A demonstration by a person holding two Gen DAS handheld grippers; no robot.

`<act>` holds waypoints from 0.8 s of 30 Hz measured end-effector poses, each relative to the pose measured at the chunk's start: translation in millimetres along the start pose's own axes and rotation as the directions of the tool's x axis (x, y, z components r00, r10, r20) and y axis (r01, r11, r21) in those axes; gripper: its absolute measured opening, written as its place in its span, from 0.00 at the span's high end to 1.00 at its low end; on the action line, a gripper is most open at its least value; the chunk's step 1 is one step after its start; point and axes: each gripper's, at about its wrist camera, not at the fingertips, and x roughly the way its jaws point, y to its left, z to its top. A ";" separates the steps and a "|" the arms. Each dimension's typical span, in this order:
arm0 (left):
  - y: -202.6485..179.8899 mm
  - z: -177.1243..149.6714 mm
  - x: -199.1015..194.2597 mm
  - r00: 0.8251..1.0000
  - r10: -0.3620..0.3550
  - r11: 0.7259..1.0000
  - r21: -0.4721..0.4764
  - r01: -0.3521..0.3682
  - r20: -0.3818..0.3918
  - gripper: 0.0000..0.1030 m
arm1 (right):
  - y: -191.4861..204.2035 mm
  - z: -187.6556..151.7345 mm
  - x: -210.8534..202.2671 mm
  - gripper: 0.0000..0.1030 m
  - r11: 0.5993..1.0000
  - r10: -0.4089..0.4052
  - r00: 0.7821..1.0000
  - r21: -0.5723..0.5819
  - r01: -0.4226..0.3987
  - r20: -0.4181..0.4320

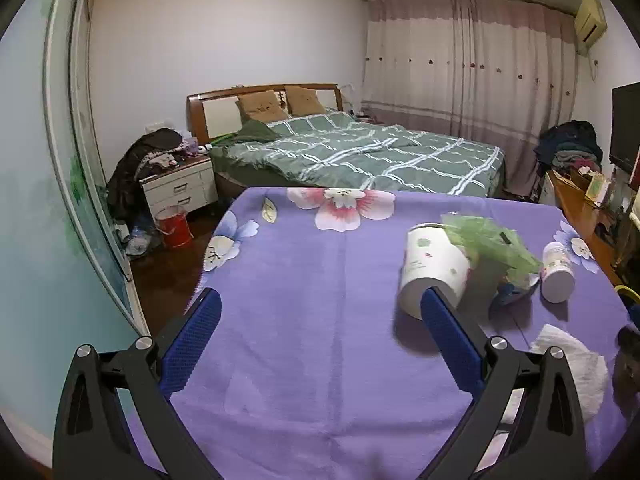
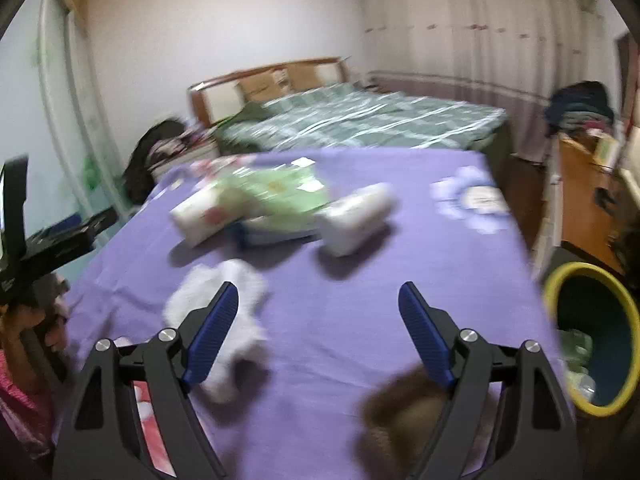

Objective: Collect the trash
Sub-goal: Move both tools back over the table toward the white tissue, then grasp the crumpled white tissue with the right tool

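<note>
On the purple flowered tablecloth (image 1: 300, 320) lie a white paper cup (image 1: 434, 266) on its side, a crumpled green plastic bag (image 1: 490, 242), a small white bottle (image 1: 557, 272) and a white tissue (image 1: 576, 364). My left gripper (image 1: 320, 312) is open and empty, its right finger just in front of the cup. In the blurred right wrist view the cup (image 2: 200, 216), the bag (image 2: 276, 192), the bottle (image 2: 356, 216) and the tissue (image 2: 224, 320) show again. My right gripper (image 2: 318, 308) is open and empty above the cloth, with the tissue by its left finger.
A yellow-rimmed bin (image 2: 596, 336) stands off the table's right edge. A brown blurred object (image 2: 400, 412) lies near the front edge. A bed (image 1: 360, 152), a nightstand (image 1: 180, 188), a red bucket (image 1: 174, 226) and a wooden desk (image 1: 580, 204) stand beyond the table.
</note>
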 end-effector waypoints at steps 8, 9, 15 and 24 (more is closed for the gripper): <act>4.3 -3.6 0.7 1.000 0.022 1.000 -0.019 -0.022 0.005 0.05 | 43.7 0.3 52.4 0.24 0.994 0.080 0.982 -0.056 -0.091 -0.171; 6.2 -4.2 0.8 1.000 0.017 0.999 -0.027 -0.017 0.005 0.05 | 45.8 -0.1 56.3 0.27 0.995 0.074 0.980 -0.058 -0.086 -0.187; 4.1 -3.7 -1.1 1.000 0.000 0.999 -0.033 0.000 -0.007 0.05 | 48.5 -4.7 67.6 0.65 0.995 0.071 0.970 -0.055 -0.086 -0.234; -6.6 -5.6 0.1 1.000 -0.010 1.000 -0.004 0.010 -0.013 0.05 | 57.4 -6.5 56.1 0.93 0.990 0.094 0.974 -0.081 -0.113 -0.205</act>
